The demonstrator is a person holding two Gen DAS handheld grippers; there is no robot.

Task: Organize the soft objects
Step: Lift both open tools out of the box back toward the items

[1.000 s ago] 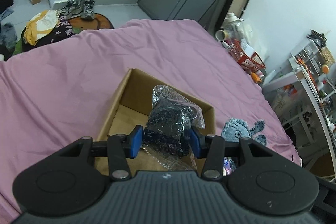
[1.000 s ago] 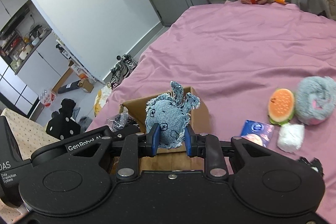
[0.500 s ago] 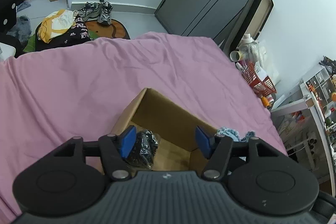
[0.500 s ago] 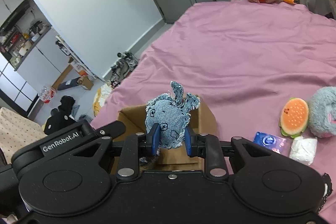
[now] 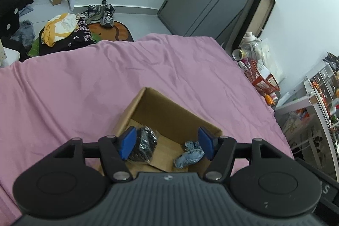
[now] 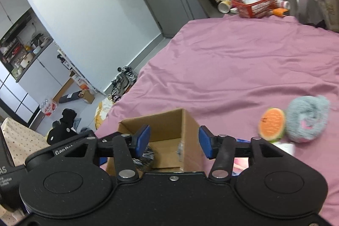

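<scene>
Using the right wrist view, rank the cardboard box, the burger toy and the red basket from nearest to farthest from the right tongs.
1. Cardboard box: directly below the open right tongs.
2. Burger toy: to the right on the pink bedsheet, beside a grey plush.
3. Red basket: far off, beyond the bed's far edge.

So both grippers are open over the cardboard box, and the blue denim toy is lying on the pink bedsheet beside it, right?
Not quite. The blue denim toy lies inside the cardboard box, near the black bagged bundle, as the left wrist view shows. Left gripper and right gripper are indeed open.
</scene>
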